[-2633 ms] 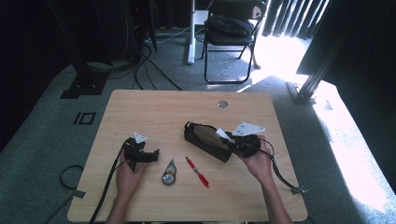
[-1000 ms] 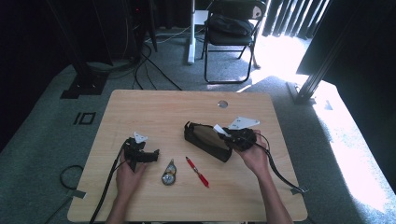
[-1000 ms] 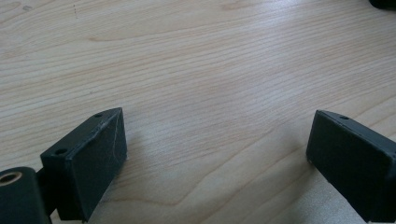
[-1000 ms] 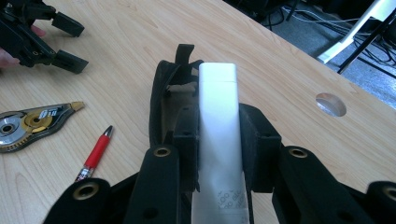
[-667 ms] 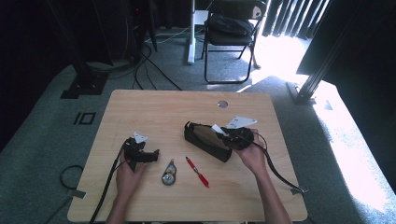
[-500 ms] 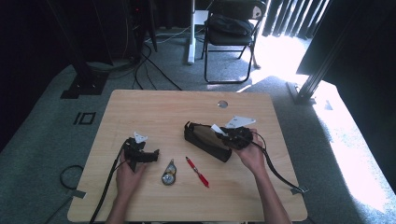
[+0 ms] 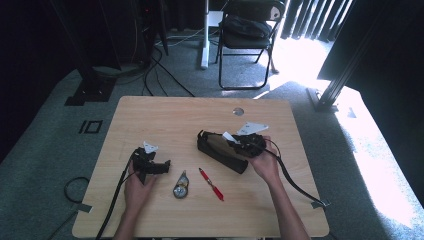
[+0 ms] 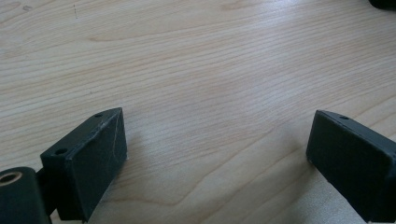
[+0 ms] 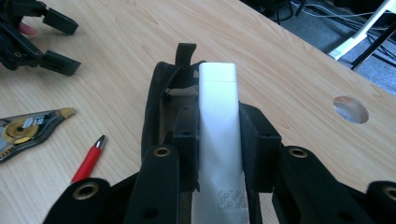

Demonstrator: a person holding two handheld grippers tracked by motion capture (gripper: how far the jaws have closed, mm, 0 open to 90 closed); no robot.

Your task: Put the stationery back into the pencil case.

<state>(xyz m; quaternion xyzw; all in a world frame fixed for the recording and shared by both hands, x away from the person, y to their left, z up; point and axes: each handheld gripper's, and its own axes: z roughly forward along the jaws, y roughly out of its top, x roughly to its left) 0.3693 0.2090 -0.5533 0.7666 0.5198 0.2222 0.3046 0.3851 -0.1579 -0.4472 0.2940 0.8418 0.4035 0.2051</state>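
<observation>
1. High view: right gripper [image 7: 239, 143] over open black fabric pencil pouch [image 7: 220, 154] at mid-table, right of centre; left gripper [image 7: 160, 165] resting apart on pale wooden table [image 7: 165, 112], near red pen [image 7: 211, 183] and correction tape dispenser [image 7: 180, 185].
2. Left gripper view: jaws spread wide, holding nothing, bare wood between.
3. Right gripper view: jaws clamped on flat white plastic tube [image 9: 218, 126], cap end poised above pouch mouth. Probably light, smooth, slightly squashable; best gripped mid-body, gently. Pouch soft, likely to sag.
</observation>
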